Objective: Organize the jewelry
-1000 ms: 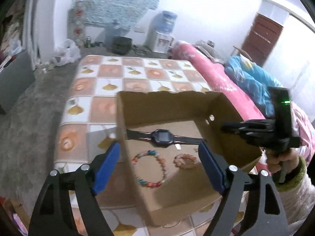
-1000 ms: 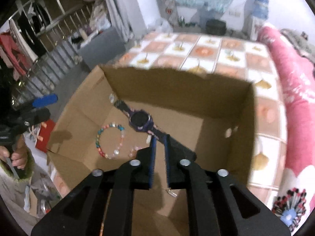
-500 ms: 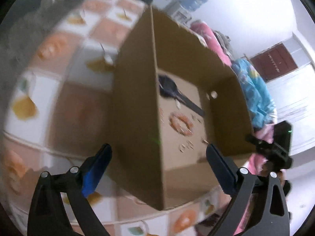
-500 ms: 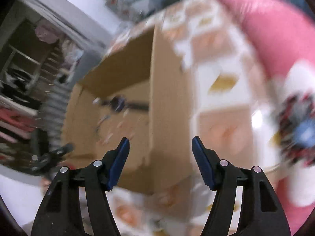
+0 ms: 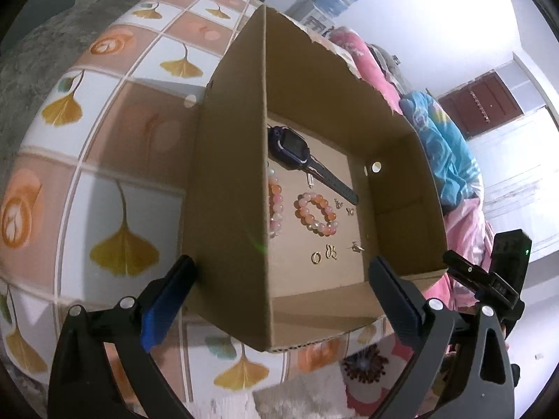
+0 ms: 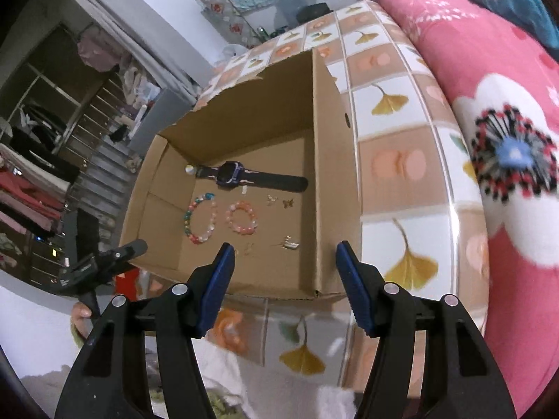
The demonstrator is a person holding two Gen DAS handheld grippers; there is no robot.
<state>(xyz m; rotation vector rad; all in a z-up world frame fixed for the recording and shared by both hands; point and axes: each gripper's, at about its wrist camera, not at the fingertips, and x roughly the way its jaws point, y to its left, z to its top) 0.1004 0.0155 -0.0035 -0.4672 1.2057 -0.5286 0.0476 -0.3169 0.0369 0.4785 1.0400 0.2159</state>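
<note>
Ginkgo-patterned tablecloth (image 6: 394,160) with open cardboard box (image 6: 335,188) directly on it.

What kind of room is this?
Probably a home bedroom: a pink floral quilt lies beside the tiled-pattern table, clothes hang on a rack, and a dark red wooden door stands beyond.

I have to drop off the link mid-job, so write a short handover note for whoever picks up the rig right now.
Left gripper: open, holding nothing, straddling the near left corner of the cardboard box.
Right gripper: open, holding nothing, at the box's near right corner.
In the box, laid out on its floor: watch at the back, multicolour bead bracelet and pink bead bracelet in the middle, small gold earrings and charms nearer the front.
Done: no jewelry visible outside the box.
Left: probably only moving or squaring up the box; confirm before gripping.
</note>
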